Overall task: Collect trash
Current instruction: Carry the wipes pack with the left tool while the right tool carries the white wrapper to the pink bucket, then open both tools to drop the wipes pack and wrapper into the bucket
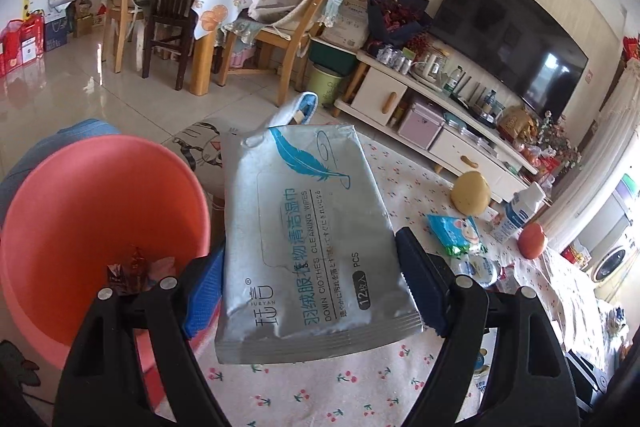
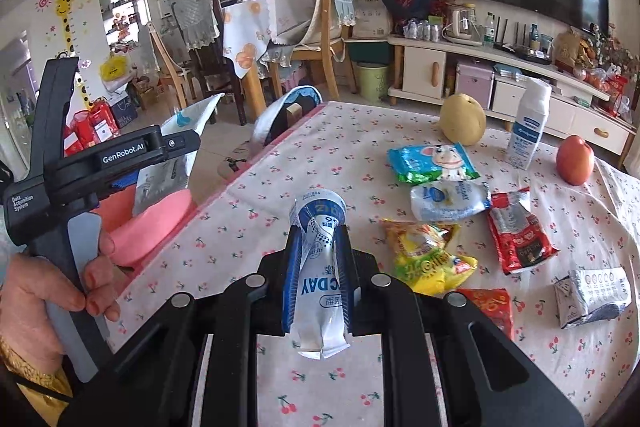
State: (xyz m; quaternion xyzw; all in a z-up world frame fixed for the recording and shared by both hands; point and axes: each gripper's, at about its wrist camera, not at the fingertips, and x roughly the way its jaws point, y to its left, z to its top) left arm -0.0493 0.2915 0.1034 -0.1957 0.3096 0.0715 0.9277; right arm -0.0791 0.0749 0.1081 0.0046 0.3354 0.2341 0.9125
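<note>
Left gripper (image 1: 310, 283) fingers clamped across flat silver wet-wipe packet (image 1: 308, 243), held just beside round pink plastic basin (image 1: 80, 187); right gripper (image 2: 318, 263) pinching crumpled white-and-blue milk pouch (image 2: 320, 267) above table (image 2: 280, 163). Best carried fully over basin before letting go.

Pear (image 2: 463, 121), apple (image 2: 575, 159) and upright white bottle (image 2: 529, 125) on the cherry-print tablecloth (image 2: 304, 155)

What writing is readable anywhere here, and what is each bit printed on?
"DOWN CLOTHES CLEANING WIPES", "12", "PCS": flat silver wipes packet with a blue feather, held in the left hand-held gripper.
"GenRobot.AI", "Data Acquisition System": that black gripper's body, seen from the right wrist.
"DAY": squashed white and blue pouch in the right hand-held gripper.
Table wrappers' print: too small.
</note>
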